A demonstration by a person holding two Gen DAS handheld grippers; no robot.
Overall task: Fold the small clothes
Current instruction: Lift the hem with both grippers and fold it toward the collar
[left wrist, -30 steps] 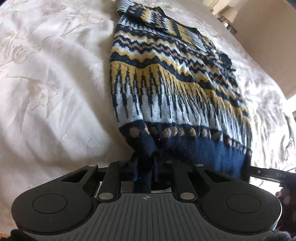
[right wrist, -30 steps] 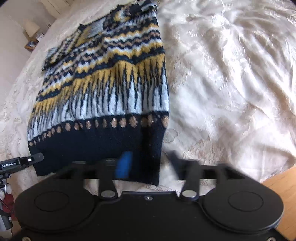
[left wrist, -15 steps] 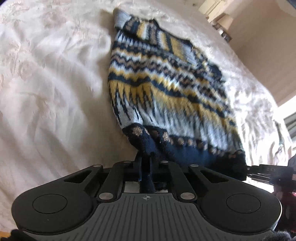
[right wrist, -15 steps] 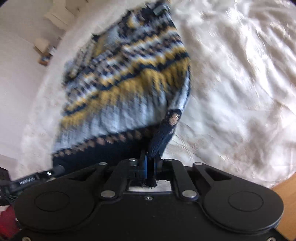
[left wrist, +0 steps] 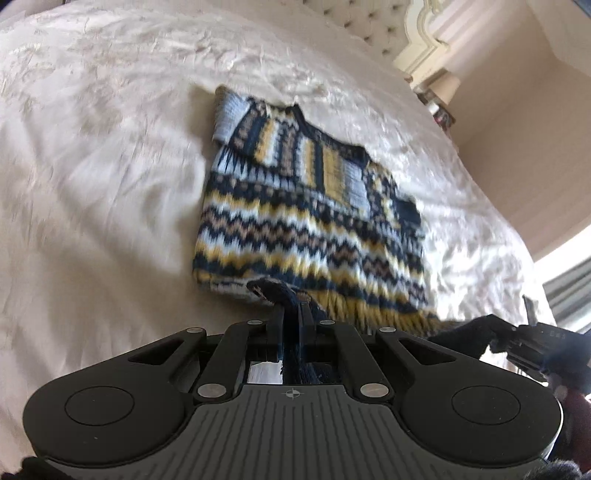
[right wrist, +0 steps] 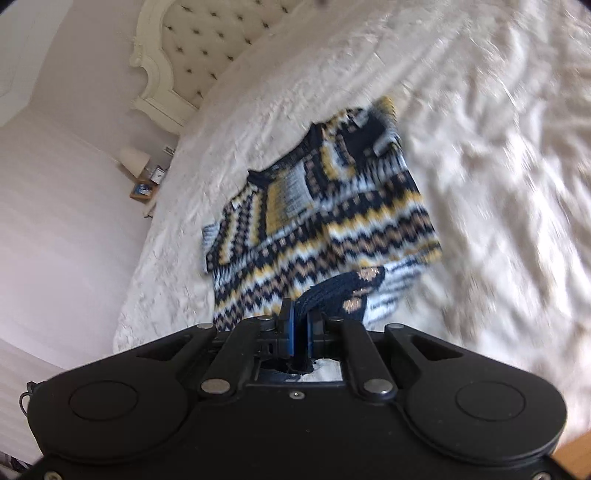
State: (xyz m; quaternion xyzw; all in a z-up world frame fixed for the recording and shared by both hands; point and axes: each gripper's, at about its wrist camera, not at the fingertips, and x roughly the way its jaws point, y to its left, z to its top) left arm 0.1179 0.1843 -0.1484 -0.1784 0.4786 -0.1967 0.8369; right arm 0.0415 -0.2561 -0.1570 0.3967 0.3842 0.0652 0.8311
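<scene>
From my left wrist camera: my left gripper (left wrist: 293, 314) is clamped tight on the navy ribbed hem of a knitted sweater (left wrist: 314, 221), its fingers pressed together with the wool pinched between them and a dark strip of knit hanging down through the gap behind. The sweater lies across a cream bedspread (left wrist: 92, 184), a glossy, rumpled fabric with a faint raised floral weave. Its chunky knit runs in zigzag bands of navy, mustard, tan and pale blue, with vertical stripes across the chest and a dark neckline at the far end. The near hem is lifted off the bed and curls up toward me, so the lower part bends over the rest. At the right edge my right gripper (left wrist: 495, 332) shows as a dark blur, holding the other hem corner. A tufted cream headboard (left wrist: 369, 26) and a small lamp (left wrist: 443, 86) stand beyond the bed. From my right wrist camera: my right gripper (right wrist: 299, 325) is likewise closed hard on the hem, blue pads (right wrist: 290, 332) squeezing a thick fold of navy rib dotted with tan spots. The sweater (right wrist: 332, 221) lies mid-bed on the bedspread (right wrist: 498, 166), its lower edge raised and folded toward me. The carved, buttoned headboard (right wrist: 192, 55) curves at upper left, with the lamp (right wrist: 135, 158) on a wooden nightstand (right wrist: 144, 192) beside the bed.
</scene>
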